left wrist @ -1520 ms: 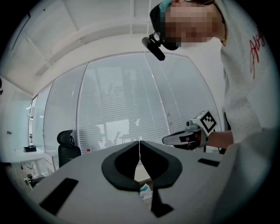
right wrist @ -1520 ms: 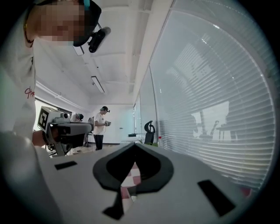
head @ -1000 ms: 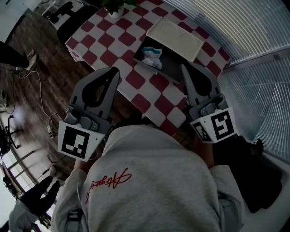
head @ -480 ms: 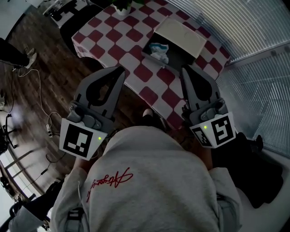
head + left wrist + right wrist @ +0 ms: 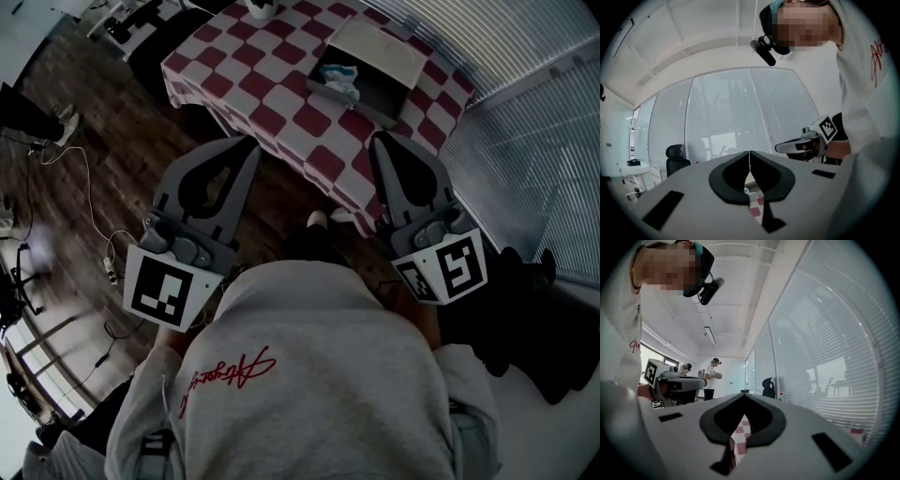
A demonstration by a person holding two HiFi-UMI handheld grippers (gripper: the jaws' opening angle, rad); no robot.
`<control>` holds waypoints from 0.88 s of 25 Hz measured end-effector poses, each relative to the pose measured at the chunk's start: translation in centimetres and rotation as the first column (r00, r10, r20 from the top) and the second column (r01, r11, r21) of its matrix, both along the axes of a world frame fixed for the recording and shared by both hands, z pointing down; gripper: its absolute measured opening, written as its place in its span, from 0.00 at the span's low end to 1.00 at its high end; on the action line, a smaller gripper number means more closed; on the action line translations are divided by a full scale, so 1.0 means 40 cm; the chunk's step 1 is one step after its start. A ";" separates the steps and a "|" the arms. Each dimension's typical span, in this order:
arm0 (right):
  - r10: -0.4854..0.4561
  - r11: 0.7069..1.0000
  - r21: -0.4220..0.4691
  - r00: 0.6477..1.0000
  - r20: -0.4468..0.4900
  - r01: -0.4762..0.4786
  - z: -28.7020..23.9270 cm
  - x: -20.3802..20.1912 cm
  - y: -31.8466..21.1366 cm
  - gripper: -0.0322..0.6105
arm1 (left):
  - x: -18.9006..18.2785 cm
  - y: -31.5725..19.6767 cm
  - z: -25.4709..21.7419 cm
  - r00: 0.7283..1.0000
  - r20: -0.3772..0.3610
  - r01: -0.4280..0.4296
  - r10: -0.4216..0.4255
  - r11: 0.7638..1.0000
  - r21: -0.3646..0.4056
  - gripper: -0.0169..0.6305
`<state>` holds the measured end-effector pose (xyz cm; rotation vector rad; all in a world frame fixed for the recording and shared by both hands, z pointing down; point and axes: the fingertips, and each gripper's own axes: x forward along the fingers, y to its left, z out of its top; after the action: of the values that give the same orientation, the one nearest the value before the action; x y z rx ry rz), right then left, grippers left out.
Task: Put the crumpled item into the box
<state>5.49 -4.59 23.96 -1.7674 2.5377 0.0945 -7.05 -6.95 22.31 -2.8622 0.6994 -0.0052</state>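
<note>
Grey plastic left claw (image 5: 246, 150): jaws pressed together, tips meeting, nothing between them; its own view confirms this, with only a sliver of checked cloth showing through the gap lower down. Grey plastic right claw (image 5: 380, 142): same, jaws closed tip to tip and empty. We hold both low and close against the grey sweatshirt (image 5: 309, 375), pointing forward, well apart from each other. Outward from there, the crumpled pale blue-and-white item (image 5: 338, 78) lies inside the dark open rectangular box (image 5: 386, 89), against its near-left corner, with the pale flat lid (image 5: 375, 47) lying behind. The box sits on the table with the red-and-white checked cloth (image 5: 272, 89). Change over the last second: the table has slid up and away in the head view, and more of the dark wooden floor (image 5: 112, 159) now lies between us and its edge. So we have stepped back, while the claws kept their pose and the item has not moved in the box. We judge the placing done and this a withdrawal. Nothing is left to grasp, and there is no obvious risk unless the light item springs out.
</note>
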 end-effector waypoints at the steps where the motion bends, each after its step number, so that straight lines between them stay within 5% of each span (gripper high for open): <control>1: 0.006 1.000 0.003 1.000 0.001 -0.006 -0.001 -0.010 0.015 0.07 | -0.010 0.015 -0.002 1.000 0.000 -0.005 0.005 1.000 0.004 0.05; 22: 0.035 0.999 0.032 0.999 0.005 -0.035 -0.014 -0.166 0.299 0.07 | -0.145 0.296 -0.009 0.997 -0.021 -0.070 0.071 0.997 0.023 0.05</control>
<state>-1.16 7.37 23.39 -1.7986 2.4884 0.1319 -12.86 4.89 21.95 -2.8676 0.5979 0.0433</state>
